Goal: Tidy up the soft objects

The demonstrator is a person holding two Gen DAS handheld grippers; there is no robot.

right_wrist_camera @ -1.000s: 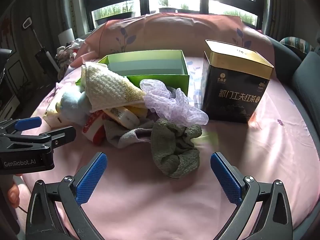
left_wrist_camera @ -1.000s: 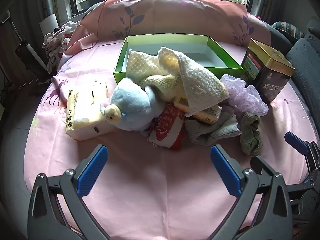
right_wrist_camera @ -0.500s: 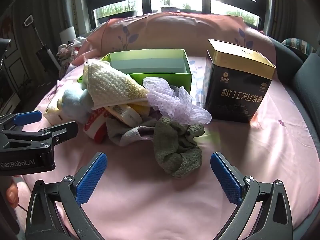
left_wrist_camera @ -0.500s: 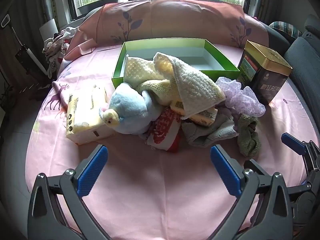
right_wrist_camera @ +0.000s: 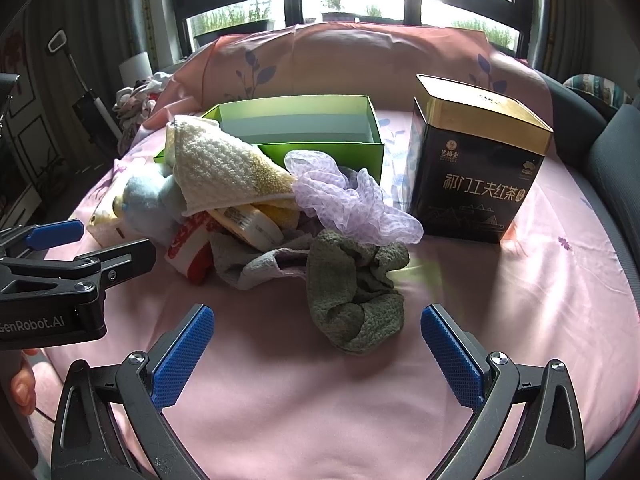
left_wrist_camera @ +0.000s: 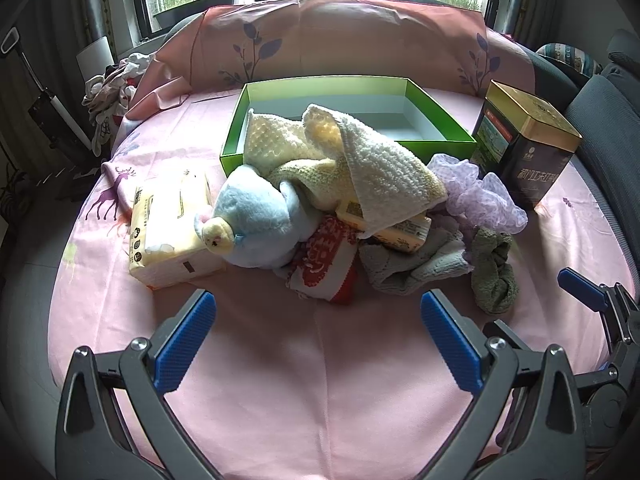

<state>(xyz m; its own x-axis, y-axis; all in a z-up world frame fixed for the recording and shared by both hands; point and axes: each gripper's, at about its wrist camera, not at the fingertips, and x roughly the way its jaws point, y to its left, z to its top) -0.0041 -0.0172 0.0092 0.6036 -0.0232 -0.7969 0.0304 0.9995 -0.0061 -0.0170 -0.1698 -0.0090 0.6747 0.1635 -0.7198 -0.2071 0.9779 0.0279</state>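
A heap of soft things lies on the pink sheet in front of a green box (left_wrist_camera: 272, 92) (right_wrist_camera: 320, 150): a cream towel (left_wrist_camera: 384, 172) (right_wrist_camera: 224, 164), a blue plush toy (left_wrist_camera: 252, 224) (right_wrist_camera: 148, 196), a red-and-white cloth (left_wrist_camera: 324, 260), a grey cloth (left_wrist_camera: 416, 264), a lilac mesh puff (left_wrist_camera: 480, 196) (right_wrist_camera: 352, 200) and an olive cloth (left_wrist_camera: 494, 276) (right_wrist_camera: 352, 300). A yellow packet (right_wrist_camera: 248, 224) sticks out under the towel. My left gripper (left_wrist_camera: 316, 344) hovers open short of the heap. My right gripper (right_wrist_camera: 316, 350) is open just short of the olive cloth.
A tissue pack (left_wrist_camera: 168, 224) lies left of the plush toy. A black and gold tea tin (left_wrist_camera: 528, 148) (right_wrist_camera: 476, 164) stands right of the box. A pink pillow (left_wrist_camera: 340, 40) lines the back. Clothes (left_wrist_camera: 112, 84) pile at the far left. A dark cushion (left_wrist_camera: 608, 120) flanks the right.
Both grippers have drawn back and risen slightly, so the heap sits a little farther off. Nothing was grasped or moved.
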